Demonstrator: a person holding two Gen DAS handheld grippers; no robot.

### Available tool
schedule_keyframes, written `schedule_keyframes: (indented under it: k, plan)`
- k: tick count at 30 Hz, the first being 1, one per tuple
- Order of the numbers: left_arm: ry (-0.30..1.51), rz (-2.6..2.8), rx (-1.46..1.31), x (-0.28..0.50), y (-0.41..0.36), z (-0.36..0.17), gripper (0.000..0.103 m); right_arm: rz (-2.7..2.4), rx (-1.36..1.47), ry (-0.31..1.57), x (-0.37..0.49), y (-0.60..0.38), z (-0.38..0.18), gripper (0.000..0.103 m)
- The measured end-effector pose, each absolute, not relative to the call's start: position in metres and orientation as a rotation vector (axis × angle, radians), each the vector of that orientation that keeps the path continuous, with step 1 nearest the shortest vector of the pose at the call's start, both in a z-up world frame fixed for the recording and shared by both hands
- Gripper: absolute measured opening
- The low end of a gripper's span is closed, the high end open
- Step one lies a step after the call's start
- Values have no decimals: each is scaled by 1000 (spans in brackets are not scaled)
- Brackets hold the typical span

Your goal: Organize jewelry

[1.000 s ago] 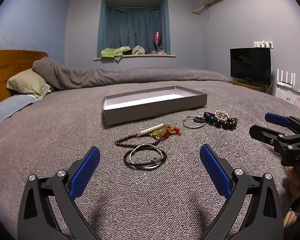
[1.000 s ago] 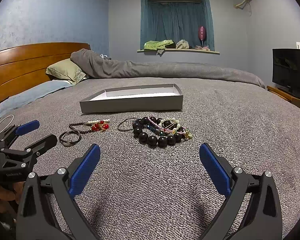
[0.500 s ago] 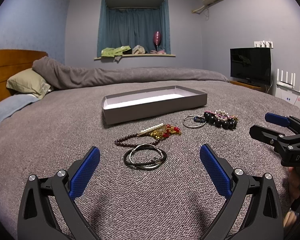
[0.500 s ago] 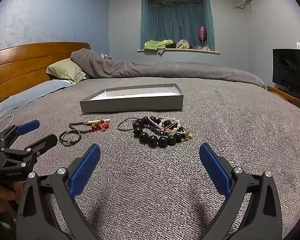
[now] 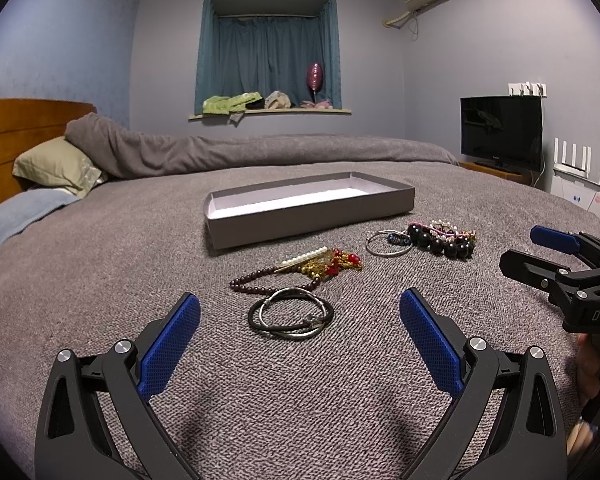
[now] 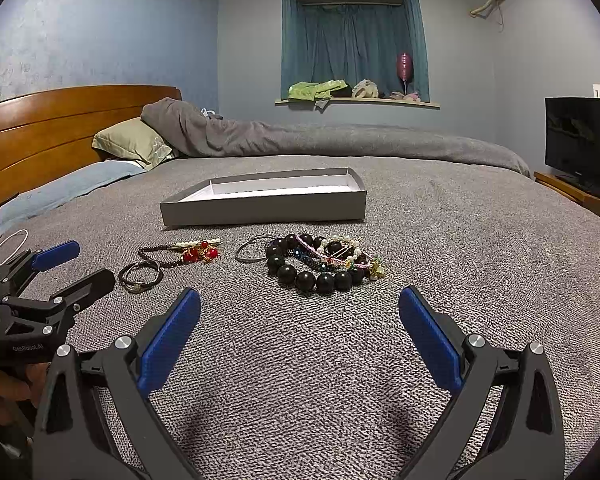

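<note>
Two tongs: left gripper (image 5: 300, 312) and right gripper (image 6: 300, 308) both gape wide, blue pads far apart, nothing between them; each hovers low over the bed (image 5: 100, 280).
Change: none I can find against the frames of a second ago; jewelry, box and both tools sit as they did. I judge the sorting has not begun.
Left pile: dark rings (image 5: 291, 314) lie just ahead of the left gripper, between its fingers in line of sight but not touched.
Behind them: a maroon bead string (image 5: 256, 282) tangled with a pearl pin and red-gold charms (image 5: 332, 262).
Middle: a silver bangle (image 5: 384, 242) touching the right pile.
Right pile: black bead bracelet (image 6: 312, 276) with thinner colored strands heaped on it, straight ahead of the right gripper, apart from it.
Box (image 6: 260, 208): open, beyond all the jewelry, floor looks bare.
Hard to make out: how many strands make up the right heap; whether the dark rings are linked or loose.
Cut off: both hands, mostly out of view at the edges; the box's near inner floor, hidden by its wall.
</note>
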State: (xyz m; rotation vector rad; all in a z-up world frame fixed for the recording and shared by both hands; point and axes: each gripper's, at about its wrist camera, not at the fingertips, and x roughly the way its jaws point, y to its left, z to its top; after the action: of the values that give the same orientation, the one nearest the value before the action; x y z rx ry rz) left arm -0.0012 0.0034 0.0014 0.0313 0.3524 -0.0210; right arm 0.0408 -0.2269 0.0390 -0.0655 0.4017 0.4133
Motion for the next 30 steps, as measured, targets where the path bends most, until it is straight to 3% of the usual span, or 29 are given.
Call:
schedule_keyframes:
  k: [30]
  plan:
    - [359,-21,-4,-1,11,1,99,414,-66,401,40,-226,39,98]
